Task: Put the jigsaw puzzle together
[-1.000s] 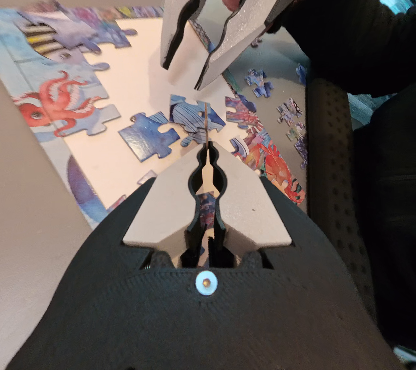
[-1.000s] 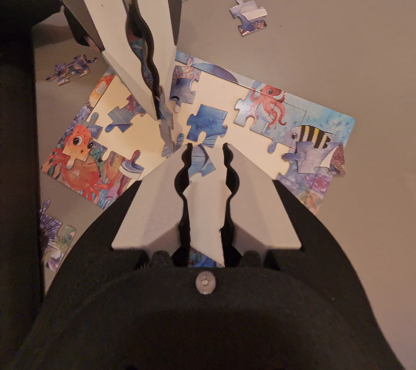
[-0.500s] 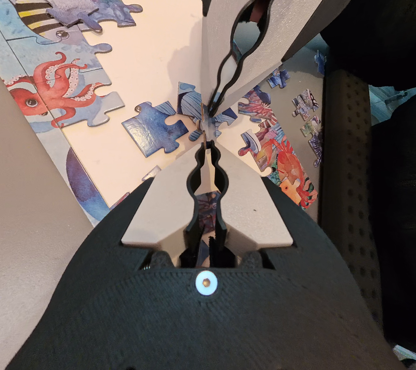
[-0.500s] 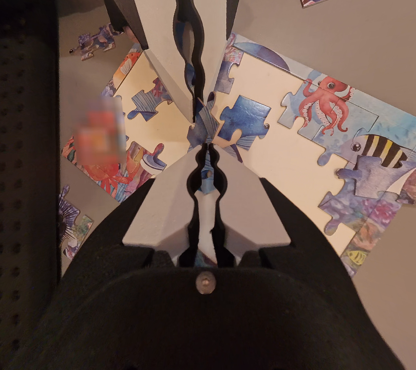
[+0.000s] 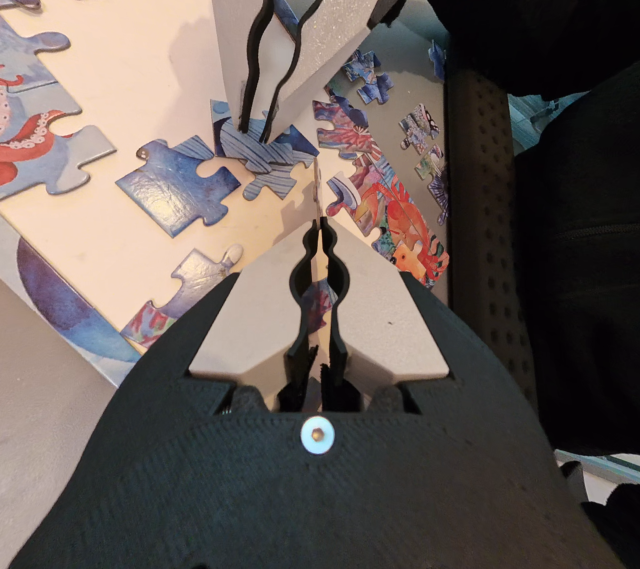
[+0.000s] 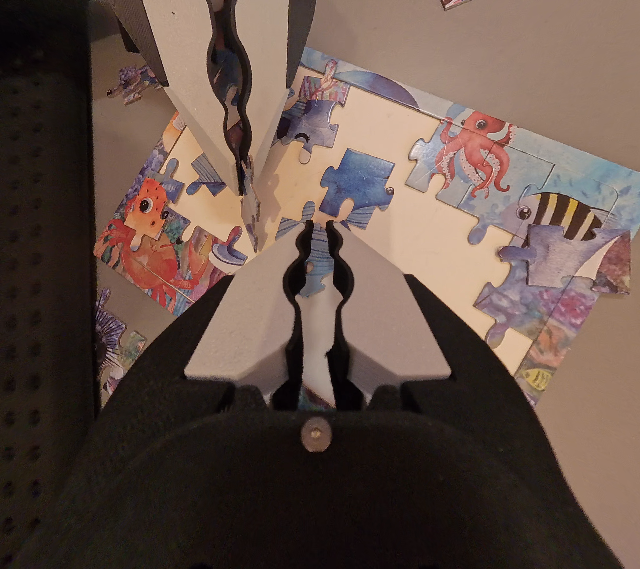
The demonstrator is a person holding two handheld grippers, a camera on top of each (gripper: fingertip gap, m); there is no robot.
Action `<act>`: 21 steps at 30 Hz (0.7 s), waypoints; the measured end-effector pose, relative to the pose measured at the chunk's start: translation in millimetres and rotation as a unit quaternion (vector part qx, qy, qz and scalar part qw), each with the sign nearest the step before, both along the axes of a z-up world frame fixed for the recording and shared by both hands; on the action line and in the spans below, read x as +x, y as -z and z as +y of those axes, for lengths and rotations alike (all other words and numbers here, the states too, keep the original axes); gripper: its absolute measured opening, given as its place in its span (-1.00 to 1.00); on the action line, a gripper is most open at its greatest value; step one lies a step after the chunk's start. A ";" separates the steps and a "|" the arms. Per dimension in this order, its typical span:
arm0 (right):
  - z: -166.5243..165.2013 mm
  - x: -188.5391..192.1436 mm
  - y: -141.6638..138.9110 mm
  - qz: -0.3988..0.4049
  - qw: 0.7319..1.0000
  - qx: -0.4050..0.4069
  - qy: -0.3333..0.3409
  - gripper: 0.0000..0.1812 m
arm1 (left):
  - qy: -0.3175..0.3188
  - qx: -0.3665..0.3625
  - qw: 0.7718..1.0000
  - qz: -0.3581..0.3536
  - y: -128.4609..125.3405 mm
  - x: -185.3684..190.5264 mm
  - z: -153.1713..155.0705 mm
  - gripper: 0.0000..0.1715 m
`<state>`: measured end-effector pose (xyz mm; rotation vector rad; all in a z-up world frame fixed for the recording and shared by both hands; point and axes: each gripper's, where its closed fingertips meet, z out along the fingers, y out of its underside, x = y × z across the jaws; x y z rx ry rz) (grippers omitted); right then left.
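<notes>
Pinched edge-on between the closed tips of the left gripper [image 5: 318,223], a thin puzzle piece [image 6: 250,202] is held upright above the puzzle tray [image 6: 398,123], near the crab corner [image 5: 403,216]. The right gripper [image 6: 320,223] is parted by a narrow gap and holds nothing; its tips rest on the striped blue piece [image 5: 258,147] lying in the tray's bare middle, beside a dark blue piece [image 5: 176,185]. Such pieces are judged light, stiff cardboard, slick on the printed face and apt to bend or peel at the tabs, so a grip across the flat body, away from the tabs, seems safest. Compared with half a second ago, the right gripper is no longer closed near the held piece: it is now slightly open and set on the striped piece, while the left gripper's hold is unchanged.
</notes>
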<state>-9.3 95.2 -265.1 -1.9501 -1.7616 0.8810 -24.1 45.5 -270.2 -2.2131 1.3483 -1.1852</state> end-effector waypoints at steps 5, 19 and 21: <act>-0.1 0.0 -0.7 0.001 1.000 -0.001 -0.001 -0.91 | -0.013 -0.001 1.000 0.007 3.9 -2.6 5.0 -0.97; -10.1 -5.2 1.7 0.002 1.000 -0.012 -0.024 -0.79 | -0.025 0.014 0.999 0.013 5.3 -2.8 12.4 -0.97; -9.3 -5.1 1.2 0.002 1.000 -0.010 -0.023 -0.79 | -0.026 0.015 0.999 0.017 6.2 -3.5 12.5 -0.96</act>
